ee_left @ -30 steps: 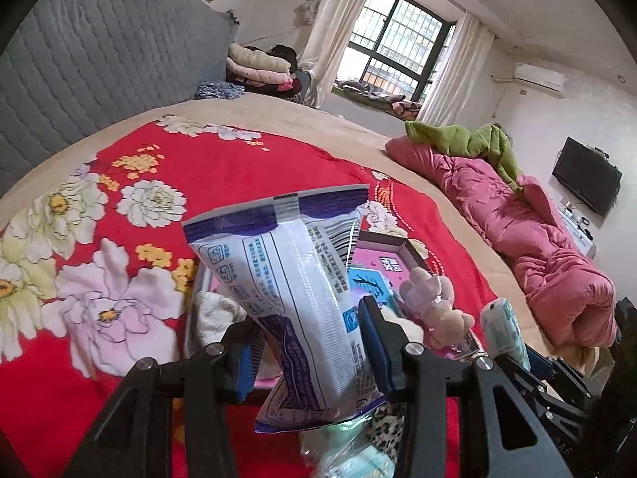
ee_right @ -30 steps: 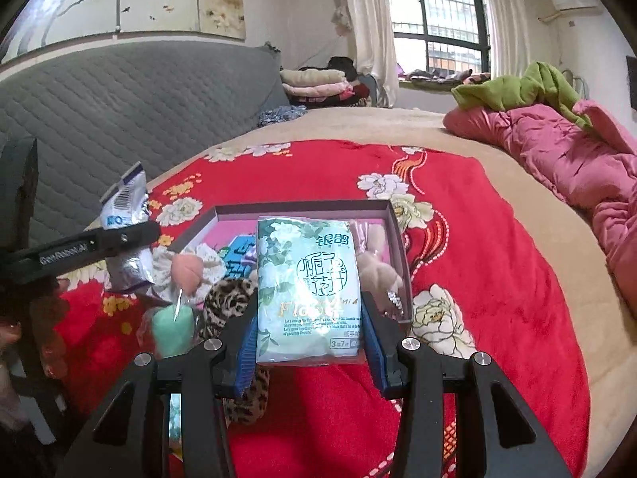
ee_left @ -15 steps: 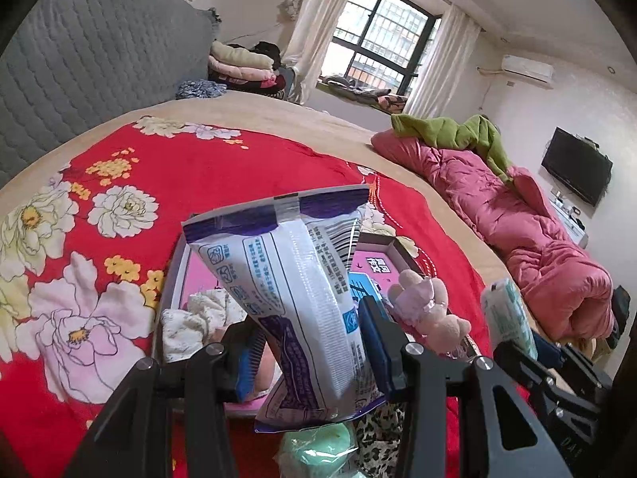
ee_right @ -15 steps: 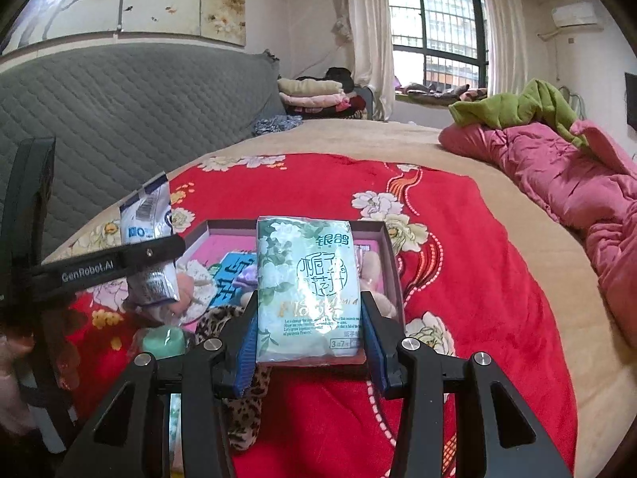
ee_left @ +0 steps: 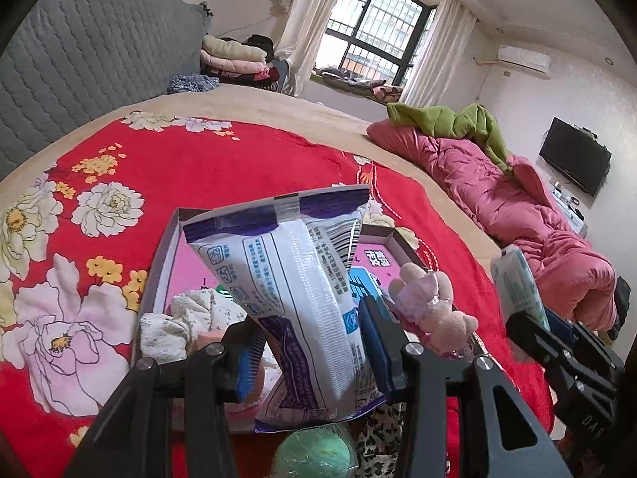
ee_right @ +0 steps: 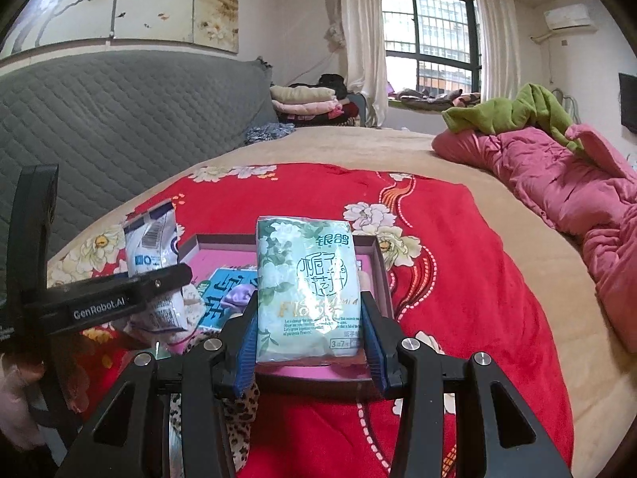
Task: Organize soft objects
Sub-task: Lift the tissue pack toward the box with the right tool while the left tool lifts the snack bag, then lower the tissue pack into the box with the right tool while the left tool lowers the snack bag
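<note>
Both tongs were held over the near end of the bed, above the red floral bedspread point(ee_left: 223, 159). The left gripper point(ee_left: 310, 342) stood about half open, its blue pads pressed on either side of a white and purple wipes packet point(ee_left: 294, 290), which stood nearly upright between them, sealed end up and tilted a little to the left. The right gripper point(ee_right: 310, 330) was likewise about half open and clamped on a pale green tissue pack point(ee_right: 306, 286) with printed flowers, held upright, face toward the camera. Both packs hung above a shallow box with a pink floor point(ee_left: 159, 275) lying on the bedspread. Inside the box: a crumpled cream cloth point(ee_left: 179, 318) at the near left, a blue printed card point(ee_right: 223, 290) in the middle, a pink plush toy point(ee_left: 430, 306) against the right wall. A green ball point(ee_left: 314, 454) and a leopard-print cloth point(ee_right: 239, 410) lay just outside the box's near edge, beneath the grippers. In the right wrist view the left gripper appeared at the left, its packet over the box's left wall. A pink quilt point(ee_right: 557, 175) with a green garment point(ee_right: 513, 113) on it lay well apart at far right.
</note>
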`<control>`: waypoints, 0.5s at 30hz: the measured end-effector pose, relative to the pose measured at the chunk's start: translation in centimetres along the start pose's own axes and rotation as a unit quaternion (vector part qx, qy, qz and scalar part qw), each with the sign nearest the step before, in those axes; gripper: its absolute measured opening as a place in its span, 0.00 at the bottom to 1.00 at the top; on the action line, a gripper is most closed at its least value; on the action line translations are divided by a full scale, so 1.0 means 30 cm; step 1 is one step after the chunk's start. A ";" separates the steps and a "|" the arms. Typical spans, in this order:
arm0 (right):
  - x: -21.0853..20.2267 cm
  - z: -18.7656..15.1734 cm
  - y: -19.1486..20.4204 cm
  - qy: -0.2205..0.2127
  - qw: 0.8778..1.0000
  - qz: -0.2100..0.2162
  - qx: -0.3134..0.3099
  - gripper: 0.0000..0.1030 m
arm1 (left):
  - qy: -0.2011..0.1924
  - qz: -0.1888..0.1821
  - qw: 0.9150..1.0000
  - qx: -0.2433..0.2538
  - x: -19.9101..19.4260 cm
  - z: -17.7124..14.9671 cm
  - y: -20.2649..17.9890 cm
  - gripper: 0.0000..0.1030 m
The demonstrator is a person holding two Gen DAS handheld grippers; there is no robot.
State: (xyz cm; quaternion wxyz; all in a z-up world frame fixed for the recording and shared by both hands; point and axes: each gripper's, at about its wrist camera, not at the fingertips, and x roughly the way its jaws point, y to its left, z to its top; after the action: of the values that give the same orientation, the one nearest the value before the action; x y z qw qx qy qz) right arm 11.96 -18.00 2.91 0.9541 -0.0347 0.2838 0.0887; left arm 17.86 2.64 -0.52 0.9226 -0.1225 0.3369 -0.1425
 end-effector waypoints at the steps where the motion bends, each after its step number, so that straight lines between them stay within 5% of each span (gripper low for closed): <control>1: 0.003 0.004 -0.001 -0.001 1.000 -0.002 0.000 0.45 | 0.003 -0.001 1.000 0.003 0.008 0.000 -0.003 0.45; 15: 0.049 0.027 -0.005 -0.004 1.000 -0.003 0.006 0.45 | 0.029 -0.004 0.999 0.014 0.059 -0.027 -0.005 0.45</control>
State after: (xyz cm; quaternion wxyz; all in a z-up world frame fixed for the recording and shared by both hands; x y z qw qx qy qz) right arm 13.63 -17.82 2.80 0.9557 -0.0298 0.2806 0.0839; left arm 18.60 1.77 -2.11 0.9134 -0.1064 0.3612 -0.1544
